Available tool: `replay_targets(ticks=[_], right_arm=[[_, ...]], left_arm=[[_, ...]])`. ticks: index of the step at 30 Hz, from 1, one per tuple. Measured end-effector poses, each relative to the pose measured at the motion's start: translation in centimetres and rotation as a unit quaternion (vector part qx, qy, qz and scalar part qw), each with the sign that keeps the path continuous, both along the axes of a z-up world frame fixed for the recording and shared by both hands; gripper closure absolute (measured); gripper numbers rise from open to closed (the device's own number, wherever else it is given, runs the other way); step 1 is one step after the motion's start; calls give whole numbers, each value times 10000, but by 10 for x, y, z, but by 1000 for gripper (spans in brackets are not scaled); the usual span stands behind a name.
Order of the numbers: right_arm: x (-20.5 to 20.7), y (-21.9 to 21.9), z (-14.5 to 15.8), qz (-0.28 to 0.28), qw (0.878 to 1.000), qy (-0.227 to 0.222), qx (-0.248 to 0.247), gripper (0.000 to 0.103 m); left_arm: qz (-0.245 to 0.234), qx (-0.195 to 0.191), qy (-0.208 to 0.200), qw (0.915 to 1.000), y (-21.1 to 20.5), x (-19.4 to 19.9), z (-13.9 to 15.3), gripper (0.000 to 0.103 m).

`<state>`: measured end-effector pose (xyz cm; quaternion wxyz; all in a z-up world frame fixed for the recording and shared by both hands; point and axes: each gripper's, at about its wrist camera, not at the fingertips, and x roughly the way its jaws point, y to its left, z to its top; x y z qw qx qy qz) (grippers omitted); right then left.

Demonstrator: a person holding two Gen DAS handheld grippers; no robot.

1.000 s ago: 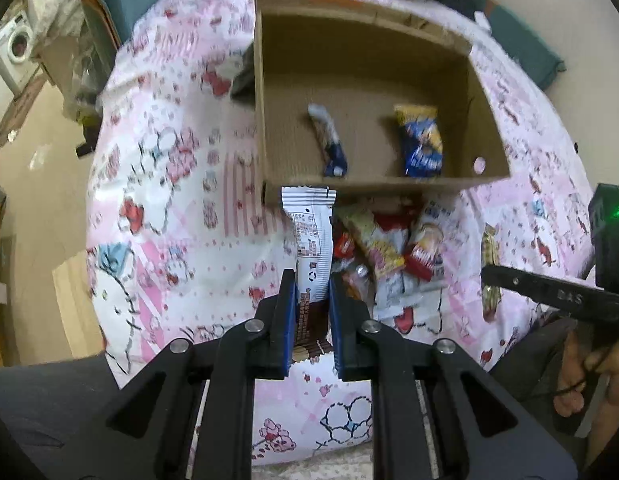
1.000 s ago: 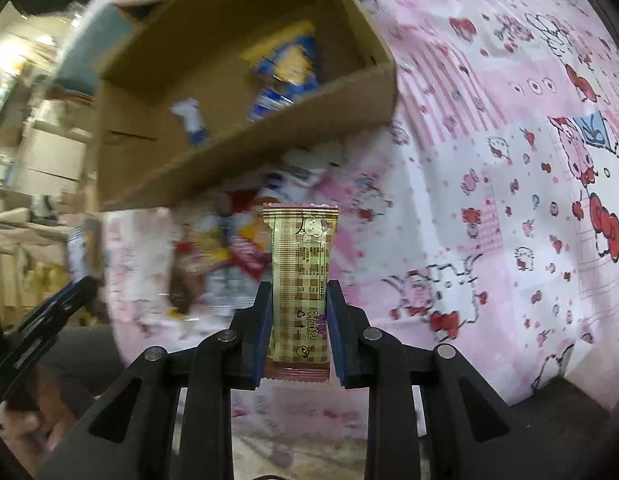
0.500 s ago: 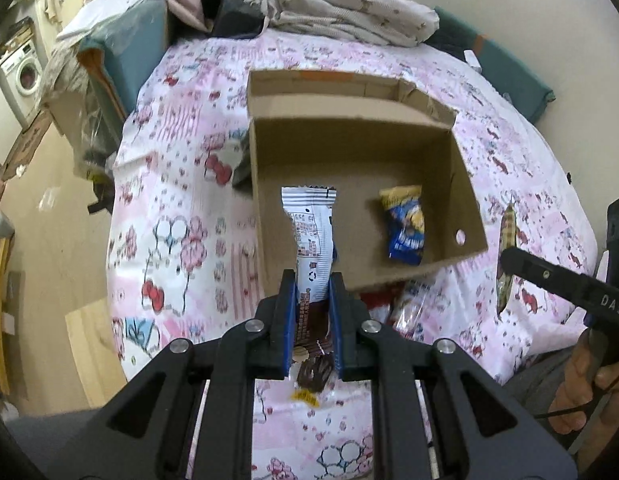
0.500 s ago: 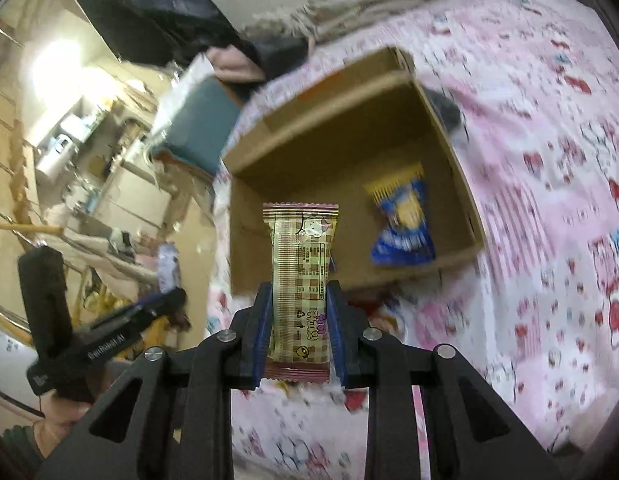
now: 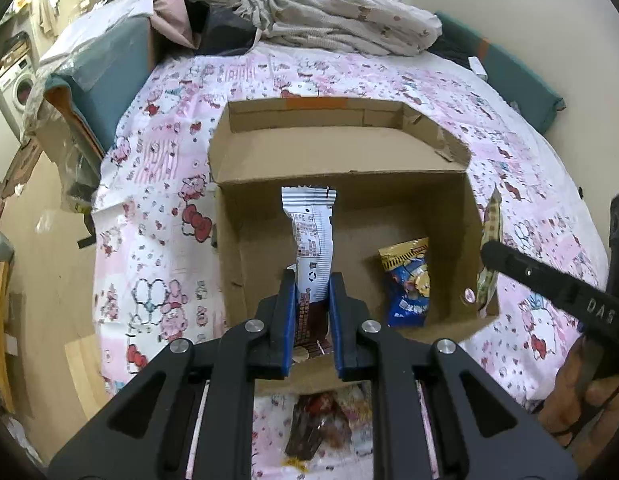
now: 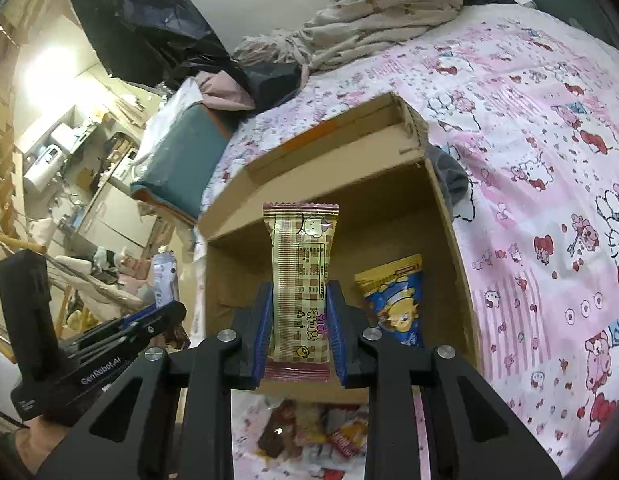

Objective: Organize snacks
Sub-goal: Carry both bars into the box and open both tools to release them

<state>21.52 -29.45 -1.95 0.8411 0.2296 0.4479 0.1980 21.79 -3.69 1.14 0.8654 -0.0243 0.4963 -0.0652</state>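
Note:
My left gripper [image 5: 312, 280] is shut on a white and brown snack bar [image 5: 312, 240], held upright over the open cardboard box [image 5: 341, 152]. My right gripper [image 6: 300, 292] is shut on a tan checked snack bar [image 6: 300, 268], also above the box [image 6: 441, 208]. A blue and yellow snack bag [image 5: 407, 284] lies on the box floor and also shows in the right wrist view [image 6: 393, 300]. A pile of loose snacks [image 5: 321, 428] lies on the bed in front of the box, below both grippers, and shows in the right wrist view [image 6: 309, 432].
The box sits on a pink cartoon-print bed sheet [image 5: 157, 184]. Crumpled bedding [image 5: 333, 20] lies at the far end. A teal-topped box [image 5: 105, 72] stands beside the bed on the left. A dark cloth [image 6: 453, 176] lies against the box's right wall.
Both grippers have risen from the snack pile and moved forward over the box, each still holding its bar. The pile now lies below them.

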Motion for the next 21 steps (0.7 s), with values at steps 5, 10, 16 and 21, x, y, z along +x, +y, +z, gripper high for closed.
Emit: replay_targets(ticks=[5,10,16,21], right_arm=[[6,-3,-26,-105,9995,286,31,76],[9,-2,-48,-94,9985,523,-105,76],[15,5,-58,-9,9972,695,-292,76],[15,15,-57,91,9969,691,-378,75]], left_arm=[[50,30,150,9999,-4,10,-31,91],[-91,149,142,9997,-11,13,-49,90],[-226,280,112,9993,-17,11,-60,90],[-219,173,173,9995,-16,12,-63,89]])
